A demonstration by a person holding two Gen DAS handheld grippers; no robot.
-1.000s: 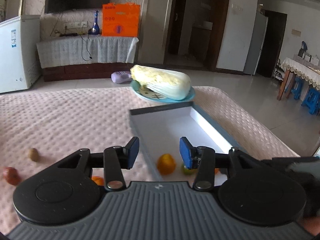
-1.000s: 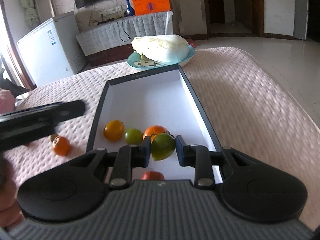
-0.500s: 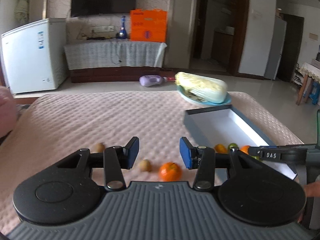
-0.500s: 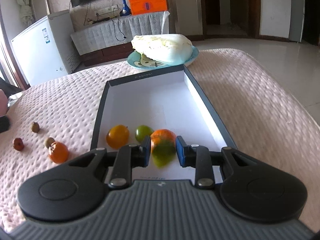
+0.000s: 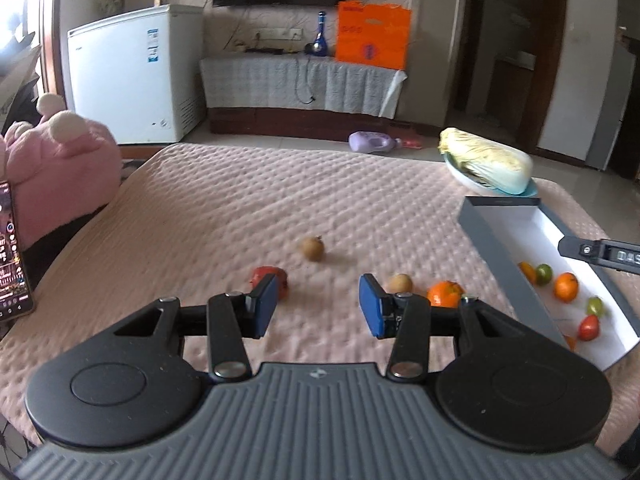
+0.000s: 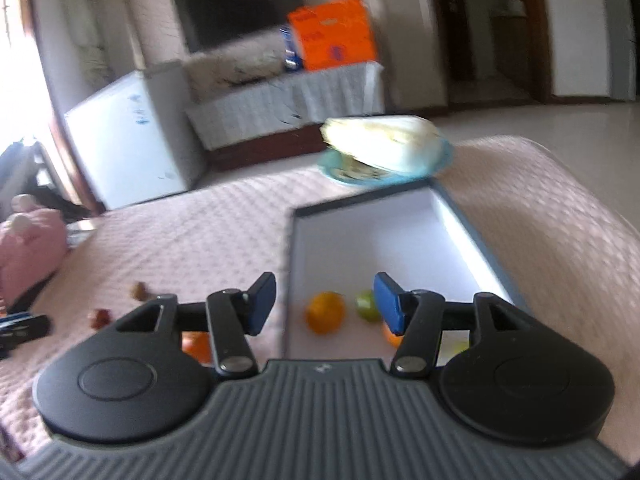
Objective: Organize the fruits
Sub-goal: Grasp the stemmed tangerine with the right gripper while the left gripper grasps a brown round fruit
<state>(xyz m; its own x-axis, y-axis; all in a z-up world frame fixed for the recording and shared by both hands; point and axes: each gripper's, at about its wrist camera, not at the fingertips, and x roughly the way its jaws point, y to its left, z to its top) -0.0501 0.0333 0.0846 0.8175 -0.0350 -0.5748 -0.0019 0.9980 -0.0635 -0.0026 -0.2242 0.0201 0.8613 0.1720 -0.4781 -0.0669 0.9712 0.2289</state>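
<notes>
My left gripper (image 5: 318,306) hangs open and empty over the pink quilted cloth. Just beyond its fingers lie a red fruit (image 5: 276,278), a brown round fruit (image 5: 313,249), a smaller brown fruit (image 5: 400,282) and an orange mandarin (image 5: 445,294). To the right stands the grey box (image 5: 480,232), white inside, with several fruits in it. My right gripper (image 6: 324,306) hovers over the box's near end (image 6: 290,264); its jaws are opening with nothing between them. Below it lie an orange fruit (image 6: 325,312), a green one (image 6: 367,305) and a yellow-green one (image 6: 458,346).
A cabbage (image 5: 486,164) on a blue plate (image 5: 472,188) sits beyond the box at the table's far right. A pink plush toy (image 5: 60,168) and a phone (image 5: 12,256) are at the left edge. The right wrist view is blurred.
The right gripper opened and let the green fruit go into the box, then rose and swung left. The left gripper swung left from the box to the loose fruits on the cloth.
</notes>
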